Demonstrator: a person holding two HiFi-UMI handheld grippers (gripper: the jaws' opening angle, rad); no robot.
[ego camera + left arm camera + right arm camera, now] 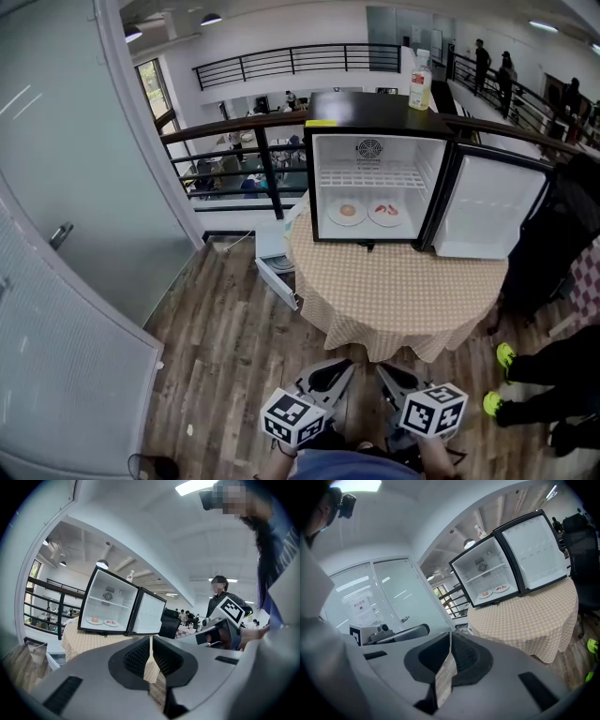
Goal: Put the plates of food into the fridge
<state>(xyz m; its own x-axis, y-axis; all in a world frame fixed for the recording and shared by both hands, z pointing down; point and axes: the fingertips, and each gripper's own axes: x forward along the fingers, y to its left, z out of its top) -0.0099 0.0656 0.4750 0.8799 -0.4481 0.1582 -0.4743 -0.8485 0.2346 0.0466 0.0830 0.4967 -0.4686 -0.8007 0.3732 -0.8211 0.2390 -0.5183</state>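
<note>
Entry: plate (348,212) and second plate (385,212) lie inside the fridge (370,111), dead ahead, well apart from my left gripper (339,367) and right gripper (384,373), both with jaws together on nothing; the open door (487,204) is nearer my right.

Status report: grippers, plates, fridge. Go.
Left gripper shut, empty; right gripper shut, empty. Two plates on the fridge floor. Door wide open, nothing in the way.
</note>
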